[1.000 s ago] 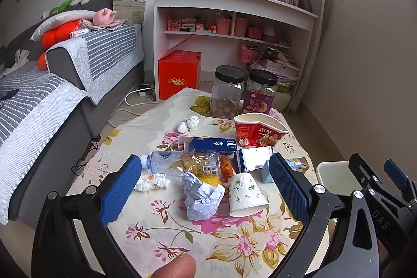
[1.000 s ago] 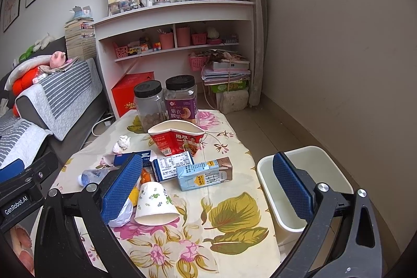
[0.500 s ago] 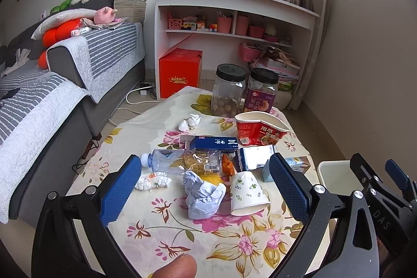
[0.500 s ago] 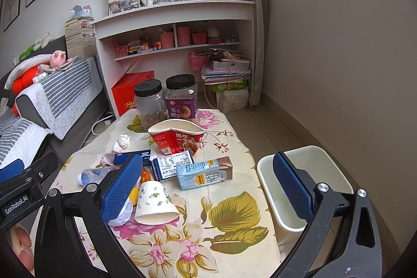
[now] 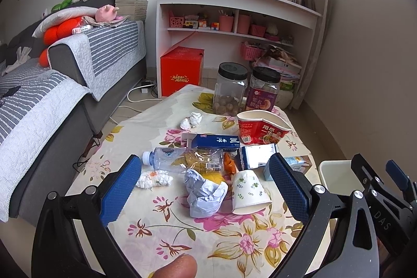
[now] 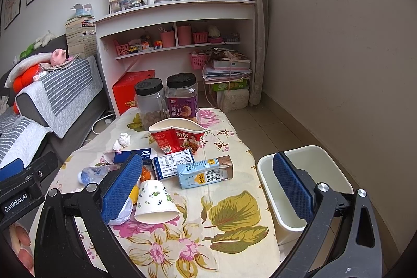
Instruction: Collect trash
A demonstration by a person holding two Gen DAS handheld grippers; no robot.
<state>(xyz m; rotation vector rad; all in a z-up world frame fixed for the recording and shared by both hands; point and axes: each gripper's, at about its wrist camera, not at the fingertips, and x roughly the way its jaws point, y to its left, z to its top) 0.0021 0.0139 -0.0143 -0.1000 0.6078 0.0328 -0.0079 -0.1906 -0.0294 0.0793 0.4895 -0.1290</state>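
Both tongs hovered spread and empty above the counter (image 6: 234,202); the tipped paper cup (image 6: 153,202) lay just ahead of the right tongs (image 6: 208,185), mouth toward them, the white bin (image 6: 323,168) just rightward

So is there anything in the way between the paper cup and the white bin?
Nothing visible blocks it. The paper cup lies on its side near the table's front, and the white bin stands on the floor just off the table's right edge. Only bare tablecloth lies between them; the milk carton sits farther back.
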